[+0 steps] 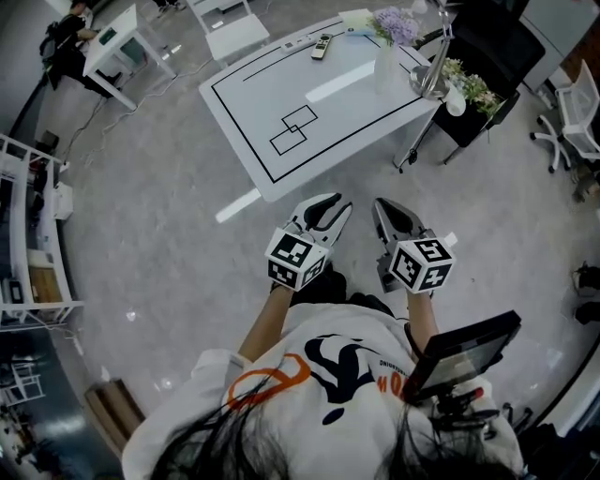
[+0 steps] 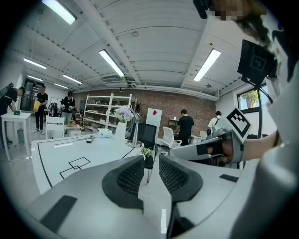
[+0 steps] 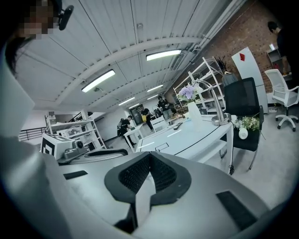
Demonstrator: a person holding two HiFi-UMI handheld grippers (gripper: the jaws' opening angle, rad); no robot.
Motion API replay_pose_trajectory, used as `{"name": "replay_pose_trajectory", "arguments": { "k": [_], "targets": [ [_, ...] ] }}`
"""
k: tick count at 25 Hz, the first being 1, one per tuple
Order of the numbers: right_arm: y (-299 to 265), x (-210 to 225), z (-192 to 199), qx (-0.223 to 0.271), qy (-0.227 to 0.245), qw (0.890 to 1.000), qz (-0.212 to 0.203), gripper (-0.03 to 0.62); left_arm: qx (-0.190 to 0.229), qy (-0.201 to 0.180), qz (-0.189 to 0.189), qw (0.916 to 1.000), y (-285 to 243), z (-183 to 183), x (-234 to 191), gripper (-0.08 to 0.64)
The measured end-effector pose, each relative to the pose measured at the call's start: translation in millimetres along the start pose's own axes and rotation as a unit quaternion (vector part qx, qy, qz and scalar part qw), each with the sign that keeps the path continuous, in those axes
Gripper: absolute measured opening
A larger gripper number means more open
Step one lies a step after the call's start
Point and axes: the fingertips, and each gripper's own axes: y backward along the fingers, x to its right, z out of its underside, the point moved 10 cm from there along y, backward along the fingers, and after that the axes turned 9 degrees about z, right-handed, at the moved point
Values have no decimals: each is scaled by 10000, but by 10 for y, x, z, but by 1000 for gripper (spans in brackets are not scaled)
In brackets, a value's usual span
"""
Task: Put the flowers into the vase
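A tall white vase (image 1: pixel 385 67) holding purple flowers (image 1: pixel 397 25) stands at the far right corner of the white table (image 1: pixel 253 141). White-and-green flowers (image 1: pixel 473 87) in a small round white vase (image 1: pixel 456 100) rest on a black chair (image 1: pixel 487 56) beside the table. Both grippers hang over the floor, short of the table's near edge. My left gripper (image 1: pixel 330 208) is open with nothing between its jaws (image 2: pixel 150 173). My right gripper (image 1: pixel 384 208) is shut and empty (image 3: pixel 149 170). The tall vase (image 3: pixel 193 112) and the small vase (image 3: pixel 243 133) lie far ahead of it.
A silver desk lamp (image 1: pixel 429 80) stands beside the tall vase, a remote (image 1: pixel 321 46) and a small box (image 1: pixel 356 19) lie at the table's far edge. White office chairs (image 1: pixel 574 122) stand at the right. People and shelves are farther off.
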Motion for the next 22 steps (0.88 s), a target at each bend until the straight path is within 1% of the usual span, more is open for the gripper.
{"name": "replay_pose_trajectory", "arguments": {
  "k": [5, 10, 22],
  "targets": [
    [154, 23, 69, -21, 11, 9999, -133, 15, -78, 16, -82, 9999, 26, 96, 241, 109],
    [222, 1, 117, -57, 84, 9996, -266, 15, -64, 16, -173, 9998, 47, 122, 337, 109],
    [155, -33, 94, -65, 186, 9992, -334, 14, -32, 10, -292, 9996, 100, 118, 270, 109]
  ]
}}
